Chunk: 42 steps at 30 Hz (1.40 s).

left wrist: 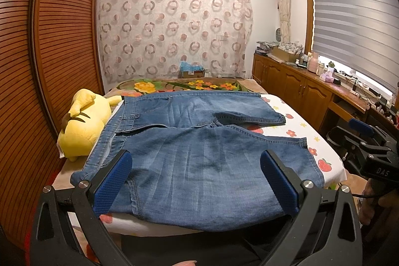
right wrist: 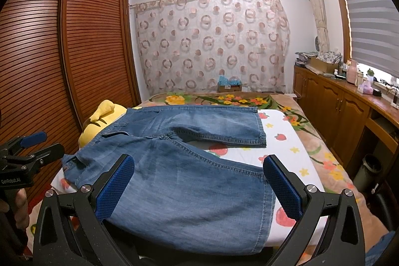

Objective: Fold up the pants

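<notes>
Blue denim short pants (left wrist: pixel 194 153) lie spread flat on the bed, waistband to the left, two legs pointing right; they also show in the right wrist view (right wrist: pixel 184 171). My left gripper (left wrist: pixel 195 161) is open and empty, above the near leg close to the waistband. My right gripper (right wrist: pixel 199 166) is open and empty, above the near leg close to its hem. Each gripper shows at the edge of the other's view: the right gripper (left wrist: pixel 361 138), the left gripper (right wrist: pixel 32 143).
A yellow plush toy (left wrist: pixel 82 126) lies on the bed at the waistband's left. A wooden wardrobe (left wrist: pixel 49 54) stands left. Wooden cabinets (left wrist: pixel 299 89) with clutter run along the right under the window. The fruit-print sheet (right wrist: pixel 294 141) and floral blanket (right wrist: pixel 224 99) cover the bed.
</notes>
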Motion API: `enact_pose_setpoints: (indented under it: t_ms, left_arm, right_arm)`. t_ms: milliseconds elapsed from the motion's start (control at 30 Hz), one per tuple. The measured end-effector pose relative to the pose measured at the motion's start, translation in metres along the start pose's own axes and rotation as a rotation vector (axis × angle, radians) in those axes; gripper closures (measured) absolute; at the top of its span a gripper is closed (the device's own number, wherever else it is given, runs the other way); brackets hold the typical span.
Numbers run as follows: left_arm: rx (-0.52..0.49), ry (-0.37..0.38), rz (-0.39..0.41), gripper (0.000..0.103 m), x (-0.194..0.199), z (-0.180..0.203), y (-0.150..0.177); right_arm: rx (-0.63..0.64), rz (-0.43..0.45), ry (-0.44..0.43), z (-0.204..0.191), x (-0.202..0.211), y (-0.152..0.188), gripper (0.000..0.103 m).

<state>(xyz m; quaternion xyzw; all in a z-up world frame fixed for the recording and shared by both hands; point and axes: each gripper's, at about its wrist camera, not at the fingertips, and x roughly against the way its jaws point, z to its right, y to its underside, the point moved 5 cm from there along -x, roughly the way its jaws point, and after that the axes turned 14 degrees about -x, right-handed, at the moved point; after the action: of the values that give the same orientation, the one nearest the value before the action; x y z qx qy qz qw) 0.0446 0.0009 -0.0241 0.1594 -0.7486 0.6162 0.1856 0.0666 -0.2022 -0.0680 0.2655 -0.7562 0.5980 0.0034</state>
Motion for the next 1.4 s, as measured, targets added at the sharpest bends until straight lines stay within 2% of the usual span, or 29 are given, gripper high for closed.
enact_pose_setpoints:
  t_ms: [1400]
  left_arm:
    - [0.0, -0.002, 0.004, 0.0, 0.0024, -0.0019, -0.0009]
  right_arm:
    - [-0.004, 0.012, -0.009, 0.0023, 0.002, 0.0025, 0.0]
